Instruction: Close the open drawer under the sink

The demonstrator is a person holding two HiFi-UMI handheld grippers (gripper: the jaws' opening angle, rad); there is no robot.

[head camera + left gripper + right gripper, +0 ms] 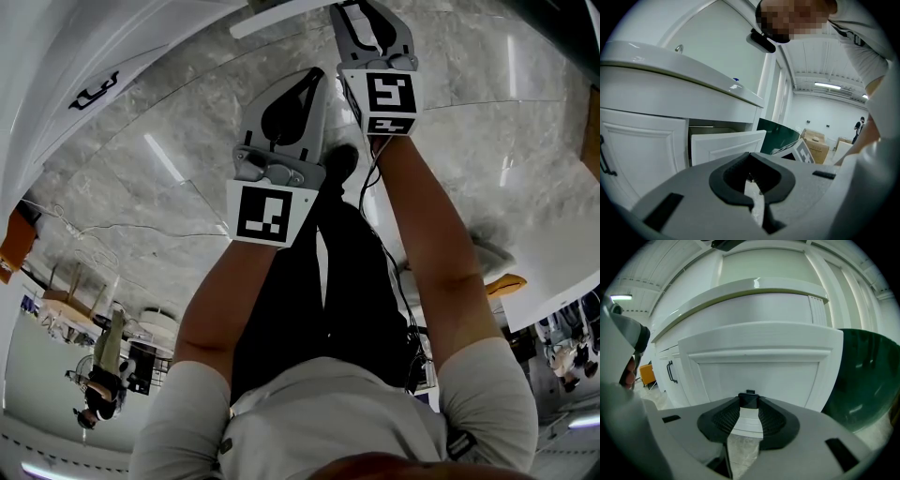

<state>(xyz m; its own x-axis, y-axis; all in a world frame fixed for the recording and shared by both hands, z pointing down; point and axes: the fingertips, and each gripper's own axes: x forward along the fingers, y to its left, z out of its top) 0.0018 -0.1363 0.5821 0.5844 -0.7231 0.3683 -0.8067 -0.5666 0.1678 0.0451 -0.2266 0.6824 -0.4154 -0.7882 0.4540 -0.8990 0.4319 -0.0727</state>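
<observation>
drawer (726, 146) under sink (670, 70) still pulled out, nothing closed yet. R tongs (749, 405) look clamped on its black handle (749, 394); L tongs (750, 158) clenched, empty. Remaining: whole push-in.

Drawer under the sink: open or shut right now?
Open. In the left gripper view the drawer front juts out from the cabinet, with a dark gap behind it.
</observation>
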